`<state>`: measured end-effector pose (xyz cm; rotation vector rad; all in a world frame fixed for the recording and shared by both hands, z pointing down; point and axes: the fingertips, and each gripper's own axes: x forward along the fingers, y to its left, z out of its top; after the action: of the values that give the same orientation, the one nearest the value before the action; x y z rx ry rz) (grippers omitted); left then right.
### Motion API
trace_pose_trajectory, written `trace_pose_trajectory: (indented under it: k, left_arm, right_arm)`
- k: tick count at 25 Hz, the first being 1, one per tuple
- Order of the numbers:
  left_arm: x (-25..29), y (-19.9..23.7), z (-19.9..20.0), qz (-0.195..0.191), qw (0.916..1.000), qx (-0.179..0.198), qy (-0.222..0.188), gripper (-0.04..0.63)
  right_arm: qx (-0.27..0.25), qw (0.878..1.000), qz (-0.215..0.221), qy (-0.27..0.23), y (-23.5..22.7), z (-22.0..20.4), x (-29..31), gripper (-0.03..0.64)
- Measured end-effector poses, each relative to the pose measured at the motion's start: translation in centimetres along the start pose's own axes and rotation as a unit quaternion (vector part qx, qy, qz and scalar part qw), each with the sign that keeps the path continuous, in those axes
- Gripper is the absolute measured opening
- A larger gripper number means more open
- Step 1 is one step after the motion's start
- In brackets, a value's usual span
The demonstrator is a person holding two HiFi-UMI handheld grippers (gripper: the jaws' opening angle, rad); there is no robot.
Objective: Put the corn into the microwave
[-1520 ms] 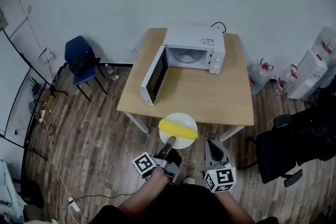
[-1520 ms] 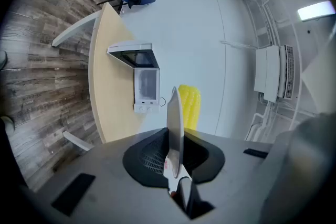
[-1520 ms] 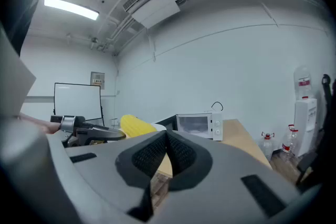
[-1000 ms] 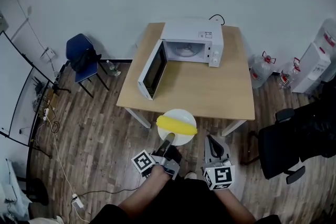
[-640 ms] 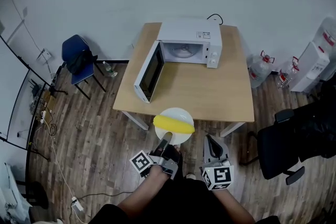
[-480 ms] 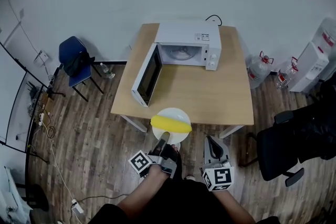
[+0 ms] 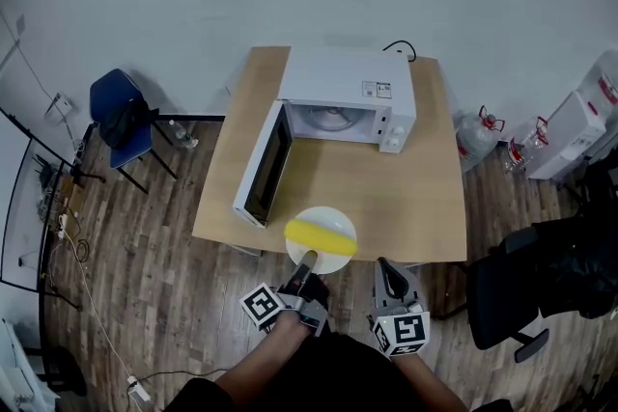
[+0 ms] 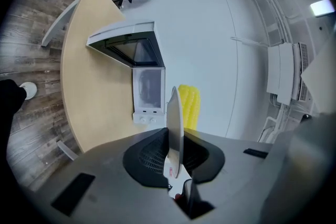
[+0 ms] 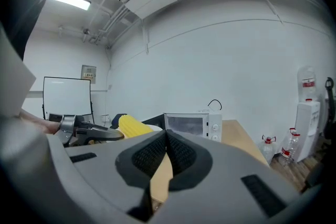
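Corn (image 7: 321, 236) lies on white plate (image 7: 323, 213), plate held over near edge of table (image 7: 406, 198), well short of microwave (image 7: 348, 82), whose door (image 7: 259, 171) is swung open. Left gripper (image 7: 309, 258) clamps plate rim. Right gripper (image 7: 386, 267) has jaws pressed together, nothing between them.

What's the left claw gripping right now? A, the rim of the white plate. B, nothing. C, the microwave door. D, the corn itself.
A: the left claw is clamped on the edge of the plate, and the corn lies on that plate beyond the jaws.
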<state>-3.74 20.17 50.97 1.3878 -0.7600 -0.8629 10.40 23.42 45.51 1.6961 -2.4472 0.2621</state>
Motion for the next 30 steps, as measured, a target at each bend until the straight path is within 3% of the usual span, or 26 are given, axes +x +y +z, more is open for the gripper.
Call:
trace_pose_trajectory:
  k: [14, 20, 30]
  left_arm:
    - [10.4, 2.0, 5.2, 0.008, 0.9971, -0.013, 0.075, 0.035]
    - [13.7, 3.9, 8.1, 0.022, 0.9943, -0.005, 0.105, 0.035]
    - [18.5, 7.2, 10.3, 0.029, 0.9955, -0.003, 0.09, 0.035]
  right_arm:
    - [0.008, 0.997, -0.073, 0.019, -4.7, 3.5, 11.7, 0.06]
    - [0.032, 0.991, -0.128, 0.035, -5.9, 3.7, 13.8, 0.06]
    - [0.016, 0.992, -0.117, 0.053, -6.4, 1.9, 17.4, 0.06]
